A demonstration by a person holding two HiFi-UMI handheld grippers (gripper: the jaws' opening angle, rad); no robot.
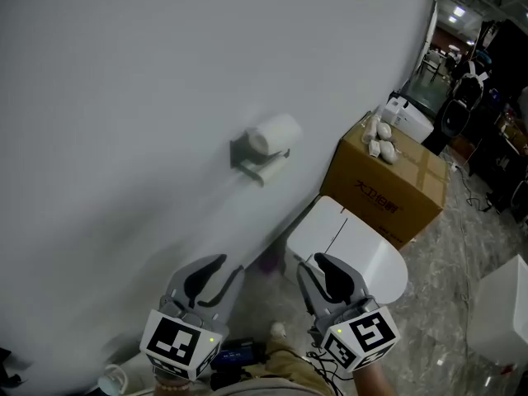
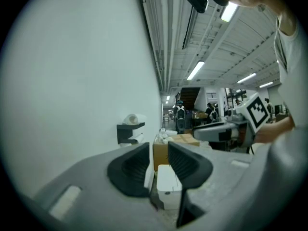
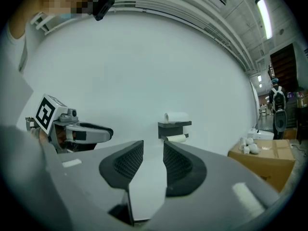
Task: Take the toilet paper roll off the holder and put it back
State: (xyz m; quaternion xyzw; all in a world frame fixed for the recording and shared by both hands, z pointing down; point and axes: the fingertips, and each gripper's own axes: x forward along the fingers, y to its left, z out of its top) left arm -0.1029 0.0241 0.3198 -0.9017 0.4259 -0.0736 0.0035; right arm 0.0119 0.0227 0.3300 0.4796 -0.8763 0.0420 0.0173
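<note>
The only lettering stands on the cardboard box point(image 1: 410, 190): one row of dark Chinese characters across its long side, too small to read surely. The cubes of the left tool point(image 1: 223, 266) and right tool point(image 1: 315, 266) bear black-and-white square code markers.

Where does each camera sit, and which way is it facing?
Head view: on the head, steeply down at the holder and toilet paper roll; left gripper, right gripper below.
Left gripper view: on that gripper, along the wall past its fingers; right gripper at right.
Right gripper view: on that gripper, facing the wall; left gripper at left.
Shared: all show the holder.
</note>
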